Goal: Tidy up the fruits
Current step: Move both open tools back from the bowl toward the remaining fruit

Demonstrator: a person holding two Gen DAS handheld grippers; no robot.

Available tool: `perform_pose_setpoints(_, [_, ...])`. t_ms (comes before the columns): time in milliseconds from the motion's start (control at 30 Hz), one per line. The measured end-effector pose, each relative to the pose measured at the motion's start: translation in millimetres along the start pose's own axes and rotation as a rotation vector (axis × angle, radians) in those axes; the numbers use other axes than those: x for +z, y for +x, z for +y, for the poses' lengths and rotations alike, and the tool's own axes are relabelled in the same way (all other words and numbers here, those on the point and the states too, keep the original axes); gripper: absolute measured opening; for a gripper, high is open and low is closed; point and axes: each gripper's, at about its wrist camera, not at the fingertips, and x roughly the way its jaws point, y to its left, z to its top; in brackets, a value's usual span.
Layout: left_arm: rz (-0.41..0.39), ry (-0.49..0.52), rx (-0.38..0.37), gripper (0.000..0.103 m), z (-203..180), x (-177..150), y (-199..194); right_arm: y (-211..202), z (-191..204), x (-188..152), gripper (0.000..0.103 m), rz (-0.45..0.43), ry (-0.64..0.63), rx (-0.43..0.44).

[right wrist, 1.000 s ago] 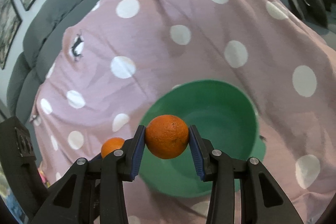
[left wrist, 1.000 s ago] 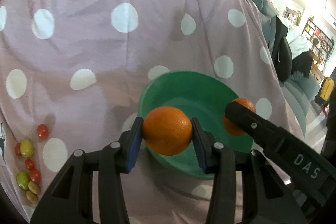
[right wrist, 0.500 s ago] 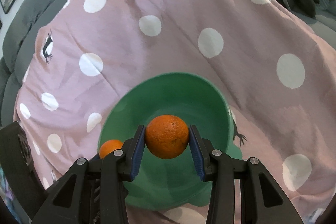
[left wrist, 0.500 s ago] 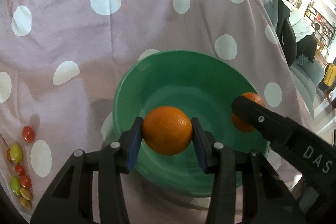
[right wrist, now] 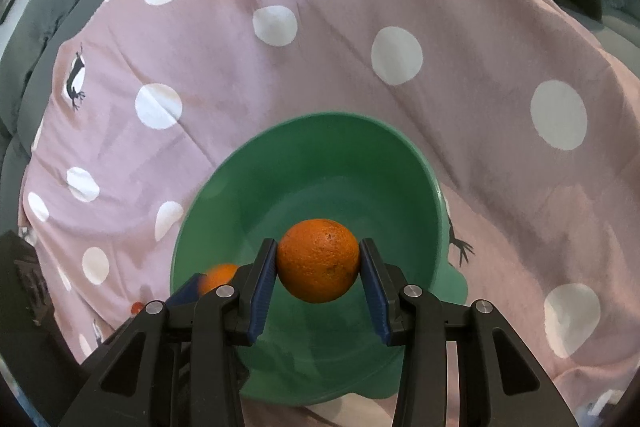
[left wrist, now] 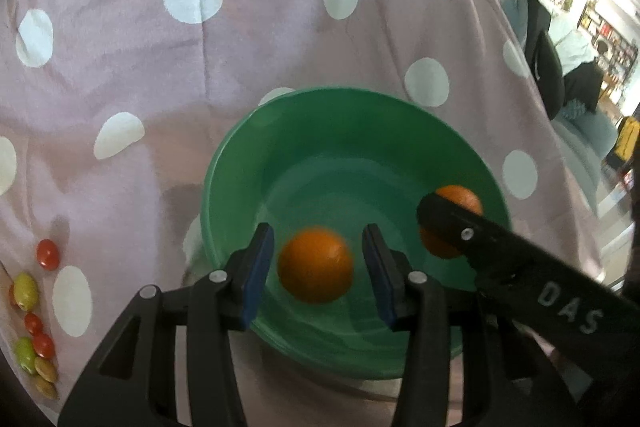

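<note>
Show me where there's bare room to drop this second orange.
The green bowl floor beyond the right gripper is bare. Its left side is crowded: the left gripper, jaws opening, and its loose orange. Outside, small fruits line the spotted cloth's left edge.

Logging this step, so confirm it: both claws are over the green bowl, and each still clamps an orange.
Not quite. Only the right claw clamps its orange. The left claw is opening over the green bowl; the left wrist view shows gaps either side of its orange.
</note>
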Motion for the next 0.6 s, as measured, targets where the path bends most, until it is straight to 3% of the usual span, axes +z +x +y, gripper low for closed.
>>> perform_pose_setpoints(100, [0.0,-0.021,-0.018,0.056,4.5,-0.9,-4.6,-2.3,3.1,0.4,0.048,-0.021,-0.028,0.015])
perform_pose_setpoints(167, [-0.014,-0.018,-0.021,0.061,4.6,-1.9,-10.3,-6.3,5.4,0.4,0.061,-0.038,-0.051,0.027])
perform_pose_setpoints(233, [-0.035,-0.018,-0.016,0.063,7.2,-3.0,-20.4,-9.4,7.8,0.2,0.065,-0.061,-0.063,0.022])
perform_pose_setpoints(500, [-0.076,-0.083,0.006,0.066,37.8,-8.9,-52.2,-14.2,27.7,-2.2,0.068,-0.195,-0.147,-0.001])
perform_pose_setpoints(600, [-0.093,-0.134,0.031,0.067,61.3,-16.9,-68.7,-6.1,37.7,-3.6,0.068,-0.205,-0.178,0.024])
